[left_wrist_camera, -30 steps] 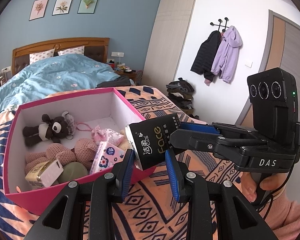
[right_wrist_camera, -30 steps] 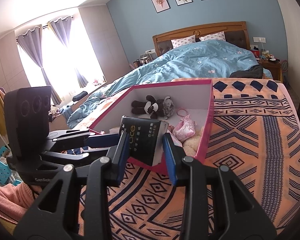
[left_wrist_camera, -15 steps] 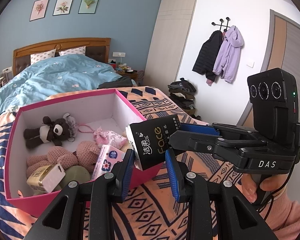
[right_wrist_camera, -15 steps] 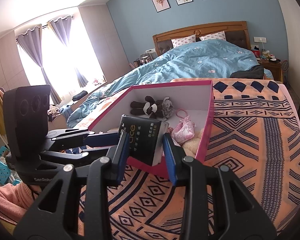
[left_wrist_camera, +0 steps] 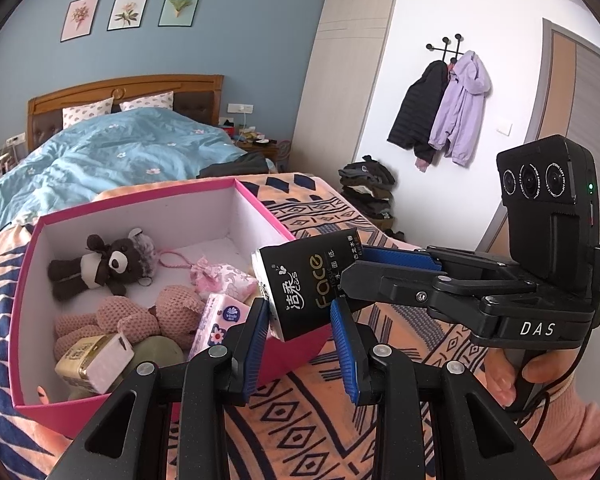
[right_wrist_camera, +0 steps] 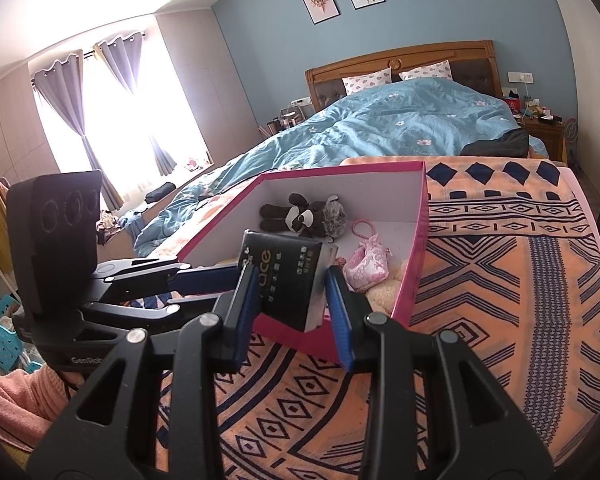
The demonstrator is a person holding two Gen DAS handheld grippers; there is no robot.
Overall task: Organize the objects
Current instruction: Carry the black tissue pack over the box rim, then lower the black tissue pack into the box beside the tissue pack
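A black tissue pack (left_wrist_camera: 306,286) marked "Face" is held between both grippers above the near corner of a pink box (left_wrist_camera: 140,198). My left gripper (left_wrist_camera: 300,326) is shut on its near end. My right gripper (right_wrist_camera: 290,294) is shut on its other end, and it also shows in the left wrist view (left_wrist_camera: 356,276). The pack shows in the right wrist view too (right_wrist_camera: 286,280). The box (right_wrist_camera: 414,248) holds a dark teddy bear (left_wrist_camera: 100,262), a pink knitted toy (left_wrist_camera: 140,316), a pink pouch (left_wrist_camera: 220,276), a floral tissue pack (left_wrist_camera: 220,316) and a gold-and-white box (left_wrist_camera: 96,360).
The box sits on an orange and navy patterned blanket (right_wrist_camera: 500,280) at the foot of a bed with a blue duvet (right_wrist_camera: 400,124). Coats (left_wrist_camera: 440,108) hang on the white wall, with folded clothes (left_wrist_camera: 366,188) below. Curtained windows (right_wrist_camera: 112,120) are to the left.
Both grippers, with the tissue pack between them, have drifted slightly relative to the box; the grip on the pack is unchanged.
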